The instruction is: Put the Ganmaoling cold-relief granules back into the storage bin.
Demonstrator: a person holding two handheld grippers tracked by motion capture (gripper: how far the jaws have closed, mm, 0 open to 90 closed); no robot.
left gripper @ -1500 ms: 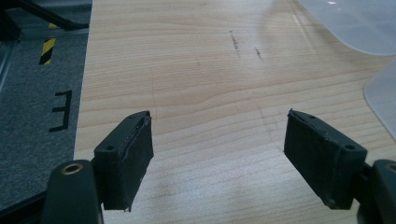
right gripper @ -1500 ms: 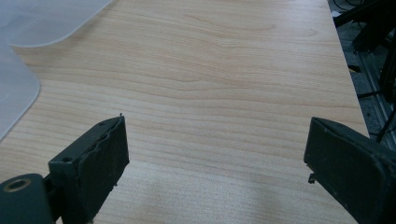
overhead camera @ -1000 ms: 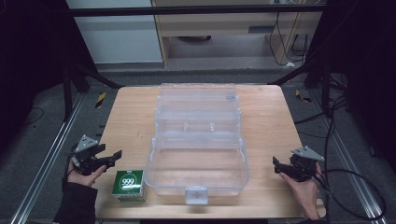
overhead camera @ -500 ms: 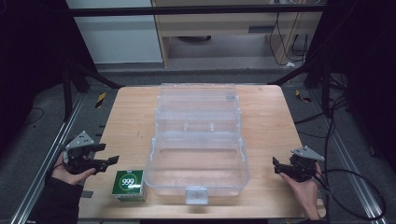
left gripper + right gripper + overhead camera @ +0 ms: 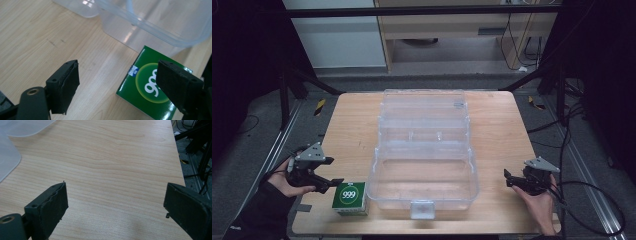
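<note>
A green box [image 5: 349, 197] with a white "999" on its lid lies flat at the table's front left, just beside the clear plastic case [image 5: 424, 150], whose lid is folded back. My left gripper [image 5: 331, 172] hovers just left of the green box [image 5: 150, 97]. Its jaws have just been opening, and nothing is pressed between them. In the left gripper view the gap [image 5: 118, 70] frames bare wood, and the box lies under the right-hand jaw. My right gripper [image 5: 508, 179] rests at the front right, open [image 5: 116, 188] over bare wood.
The wooden table [image 5: 347, 130] has free room on both sides of the case. A corner of the clear case [image 5: 8, 157] shows at the left of the right gripper view. Cables [image 5: 592, 200] trail off the table's right edge onto the floor.
The left gripper has lifted a little and its jaws have spread apart. The green box, the case and the right gripper have stayed in place.
</note>
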